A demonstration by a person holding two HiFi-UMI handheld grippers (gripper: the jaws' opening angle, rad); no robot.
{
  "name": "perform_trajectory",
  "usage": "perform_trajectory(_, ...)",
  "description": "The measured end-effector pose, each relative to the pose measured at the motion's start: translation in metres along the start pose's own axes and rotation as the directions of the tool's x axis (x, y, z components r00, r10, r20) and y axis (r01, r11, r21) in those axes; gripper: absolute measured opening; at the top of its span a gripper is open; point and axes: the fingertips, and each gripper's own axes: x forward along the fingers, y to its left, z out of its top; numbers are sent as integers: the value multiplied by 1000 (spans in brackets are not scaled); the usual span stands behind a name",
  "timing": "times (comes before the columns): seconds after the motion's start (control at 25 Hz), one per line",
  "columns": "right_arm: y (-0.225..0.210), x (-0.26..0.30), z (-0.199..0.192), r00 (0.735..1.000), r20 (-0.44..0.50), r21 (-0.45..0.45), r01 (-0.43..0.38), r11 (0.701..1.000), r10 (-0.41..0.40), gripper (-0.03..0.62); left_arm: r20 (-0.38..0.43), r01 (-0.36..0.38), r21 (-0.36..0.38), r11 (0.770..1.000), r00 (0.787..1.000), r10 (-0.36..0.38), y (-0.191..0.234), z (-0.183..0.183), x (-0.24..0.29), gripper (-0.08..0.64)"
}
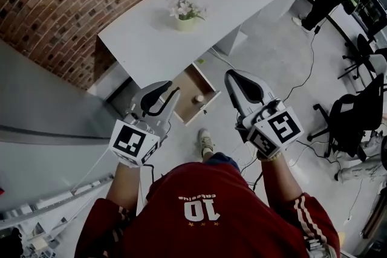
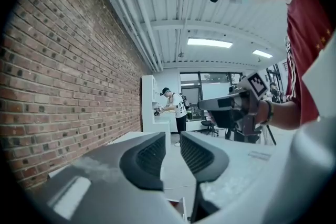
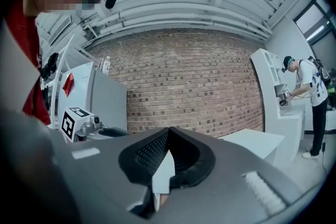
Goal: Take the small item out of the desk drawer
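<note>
the small item (image 1: 198, 98) sits in the open drawer (image 1: 186, 89) under the white desk (image 1: 151, 39). the left gripper (image 2: 173, 140) is open and empty. the right gripper (image 3: 168, 132) is pinched shut on nothing.

I'm working in an office-style lab: brick wall (image 1: 72, 3), white counter (image 1: 230, 3), black swivel chairs (image 1: 351, 121), cables (image 1: 312, 54) trailing over the grey floor (image 1: 272, 63), panel lights (image 2: 209, 42) overhead.

The small item (image 1: 199, 98) lies in the drawer (image 1: 186, 86) under the desk (image 1: 230, 0).
</note>
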Motion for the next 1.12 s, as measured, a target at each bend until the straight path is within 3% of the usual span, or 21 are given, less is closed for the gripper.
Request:
perform_trajectory(0.28,-9,-25,-13,996,-17,23,84,996,-84,-6,-46,101,46,994,994,-99,-13,-29,19,133)
perform_trajectory(0.44,-21,-36,-20,993,-15,47,115,992,-115,-6,-110,191,-1,982,976,-190,-29,-82,44,147)
perform_trajectory(0.64,-38,-45,-39,990,-51,41,135,990,-133,-6,-199,221,-8,975,955,-218,-42,-149,74,153)
perform_trajectory(1.12,-63,-74,-111,966,-95,110,250,962,-241,-6,-404,363,86,928,864,-301,-50,-300,123,167)
